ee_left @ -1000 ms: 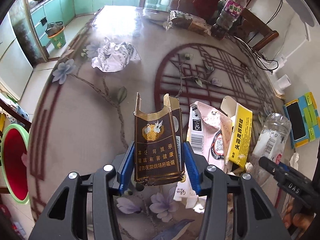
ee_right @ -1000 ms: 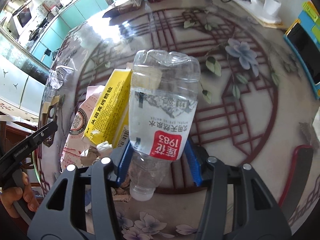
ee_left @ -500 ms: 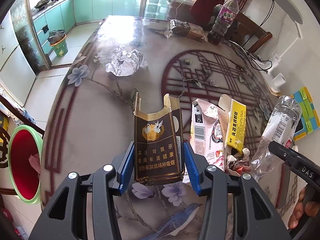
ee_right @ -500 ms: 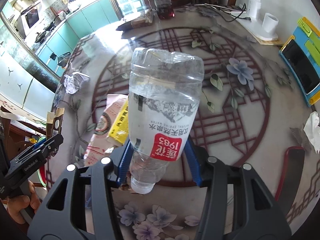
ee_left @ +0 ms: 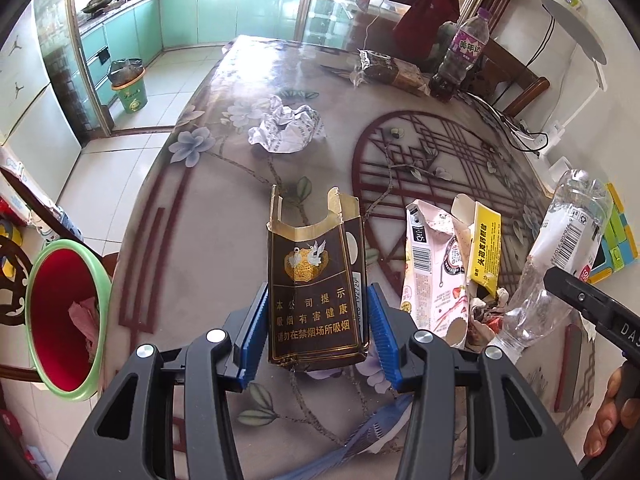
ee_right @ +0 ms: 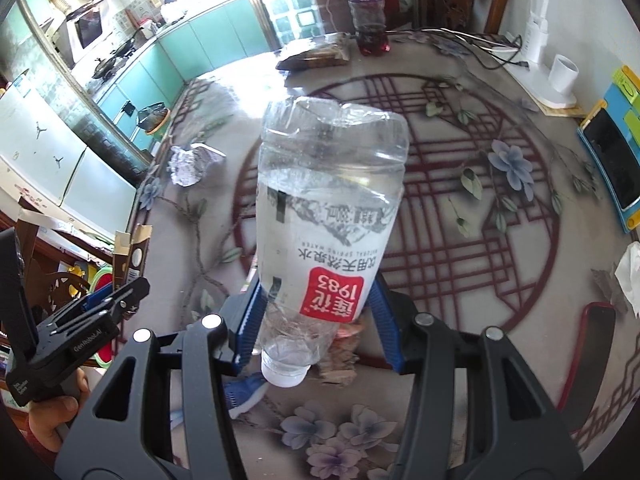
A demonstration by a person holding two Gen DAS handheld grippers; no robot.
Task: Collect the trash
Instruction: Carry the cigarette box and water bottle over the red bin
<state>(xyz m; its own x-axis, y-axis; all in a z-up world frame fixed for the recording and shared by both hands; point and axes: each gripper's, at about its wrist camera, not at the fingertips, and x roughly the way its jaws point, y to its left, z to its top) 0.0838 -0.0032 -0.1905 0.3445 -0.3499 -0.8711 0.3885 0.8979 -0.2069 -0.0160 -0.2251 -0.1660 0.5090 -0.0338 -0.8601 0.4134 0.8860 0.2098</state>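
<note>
My left gripper [ee_left: 316,330] clamps an empty dark cigarette pack [ee_left: 316,280] upright between its blue pads, clear of the table [ee_left: 208,208]. My right gripper [ee_right: 316,320] pinches a crushed clear water bottle [ee_right: 326,216] near its neck, cap end toward the camera, its red-labelled body tilted away above the tabletop.

From the right wrist view the bottle blocks much of the table's middle, and I cannot make out what lies under it beyond a scrap of brown litter by the cap. In the left wrist view the right gripper's fingers are cut off at the frame edge, with only the fingertips of the hand [ee_left: 608,412] holding it showing.

Beside the pack, a pink carton [ee_left: 434,272] and a yellow box [ee_left: 486,248] lean together on the table, with small crumpled scraps at their base that are too tangled to tell apart. A crumpled paper ball [ee_left: 286,130] sits well apart, toward the far left edge. A purple drink bottle [ee_left: 460,56] and a snack packet [ee_left: 390,70] stand at the far end.

Off the table's left edge, a green-rimmed red bin [ee_left: 68,320] stands on the floor, with pink paper in it. The table between pack and paper ball lies bare.
</note>
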